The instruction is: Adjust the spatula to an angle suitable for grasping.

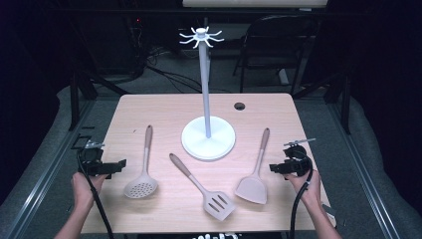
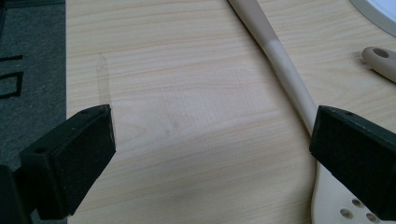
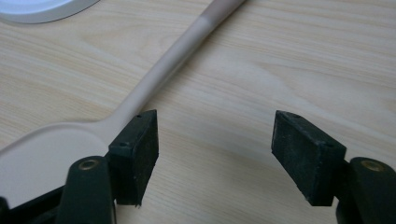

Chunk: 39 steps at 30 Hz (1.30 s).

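Observation:
Three beige utensils lie on the wooden table (image 1: 164,109): a perforated skimmer (image 1: 143,172) at the left, a slotted turner (image 1: 204,189) in the middle, and a solid turner (image 1: 255,174) at the right. Behind them stands a white hook stand (image 1: 207,99). My left gripper (image 1: 119,167) hovers left of the skimmer, open and empty. In the left gripper view the left gripper (image 2: 212,130) spans bare wood, and the skimmer handle (image 2: 285,70) passes by its right jaw. My right gripper (image 1: 273,168) sits just right of the solid turner. The right gripper (image 3: 215,135) is open, with the turner's handle (image 3: 173,60) beside its left jaw.
The stand's round base (image 1: 208,140) sits mid-table, and its edge (image 3: 42,11) shows in the right gripper view. A cable hole (image 1: 240,106) is at the back of the table. A black chair (image 1: 278,45) stands beyond it. The table's left edge (image 2: 66,70) meets grey floor.

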### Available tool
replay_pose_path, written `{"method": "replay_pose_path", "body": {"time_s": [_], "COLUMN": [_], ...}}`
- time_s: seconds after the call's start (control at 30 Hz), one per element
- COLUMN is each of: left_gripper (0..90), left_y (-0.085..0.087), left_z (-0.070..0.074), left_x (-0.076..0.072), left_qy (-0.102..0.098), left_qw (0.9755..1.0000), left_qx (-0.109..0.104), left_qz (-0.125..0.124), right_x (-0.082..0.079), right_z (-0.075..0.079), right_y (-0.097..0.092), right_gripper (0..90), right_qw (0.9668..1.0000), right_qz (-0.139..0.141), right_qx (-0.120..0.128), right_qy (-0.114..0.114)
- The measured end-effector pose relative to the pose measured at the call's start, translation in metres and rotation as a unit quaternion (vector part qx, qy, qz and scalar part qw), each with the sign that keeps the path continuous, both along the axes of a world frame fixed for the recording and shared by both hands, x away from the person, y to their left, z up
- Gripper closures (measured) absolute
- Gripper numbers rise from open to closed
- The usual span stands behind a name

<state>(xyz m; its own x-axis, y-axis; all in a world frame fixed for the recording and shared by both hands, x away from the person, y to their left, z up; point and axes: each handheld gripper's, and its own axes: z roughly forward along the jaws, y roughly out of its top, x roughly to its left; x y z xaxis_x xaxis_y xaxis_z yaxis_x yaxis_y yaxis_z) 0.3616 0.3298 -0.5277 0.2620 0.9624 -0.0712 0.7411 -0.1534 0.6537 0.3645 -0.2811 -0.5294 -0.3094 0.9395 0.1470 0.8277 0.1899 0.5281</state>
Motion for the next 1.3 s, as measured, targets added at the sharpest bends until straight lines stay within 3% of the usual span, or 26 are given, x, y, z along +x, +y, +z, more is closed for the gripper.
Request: {"method": "replay_pose_path", "body": {"time_s": [0.27, 0.63, 0.73, 0.93, 0.97, 1.13, 1.3], "left_gripper": [0.4, 0.7, 1.0, 1.0, 1.0, 1.1, 1.1], "left_y": [0.0, -0.002, -0.001, -0.003, -0.003, -0.004, -0.005], "left_z": [0.0, 0.0, 0.0, -0.001, -0.001, -0.001, -0.001], "left_x": [0.001, 0.001, 0.001, 0.001, 0.001, 0.001, 0.001], "left_qy": [-0.001, 0.002, 0.003, 0.003, 0.004, 0.003, 0.004], "left_qw": [1.0, 1.0, 1.0, 0.9999, 0.9999, 0.9999, 0.9999], "left_qx": [0.003, 0.009, 0.008, 0.01, 0.011, 0.014, 0.014], "left_qz": [0.001, 0.0, -0.001, -0.001, -0.002, -0.004, -0.005], "right_x": [0.009, 0.018, 0.019, 0.019, 0.02, 0.02, 0.019], "right_z": [-0.002, -0.009, -0.009, -0.013, -0.015, -0.018, -0.02], "right_y": [0.034, 0.057, 0.058, 0.058, 0.059, 0.06, 0.063], "right_gripper": [43.7, 49.9, 50.1, 50.1, 49.9, 53.2, 54.3], "right_qw": [0.9996, 0.9989, 0.9984, 0.9987, 0.9989, 0.9985, 0.9988], "right_qz": [0.022, 0.022, 0.025, 0.018, 0.019, 0.021, 0.02], "right_qx": [-0.014, -0.029, -0.036, -0.021, -0.01, -0.013, -0.013], "right_qy": [0.012, 0.028, 0.037, 0.043, 0.042, 0.049, 0.042]}}
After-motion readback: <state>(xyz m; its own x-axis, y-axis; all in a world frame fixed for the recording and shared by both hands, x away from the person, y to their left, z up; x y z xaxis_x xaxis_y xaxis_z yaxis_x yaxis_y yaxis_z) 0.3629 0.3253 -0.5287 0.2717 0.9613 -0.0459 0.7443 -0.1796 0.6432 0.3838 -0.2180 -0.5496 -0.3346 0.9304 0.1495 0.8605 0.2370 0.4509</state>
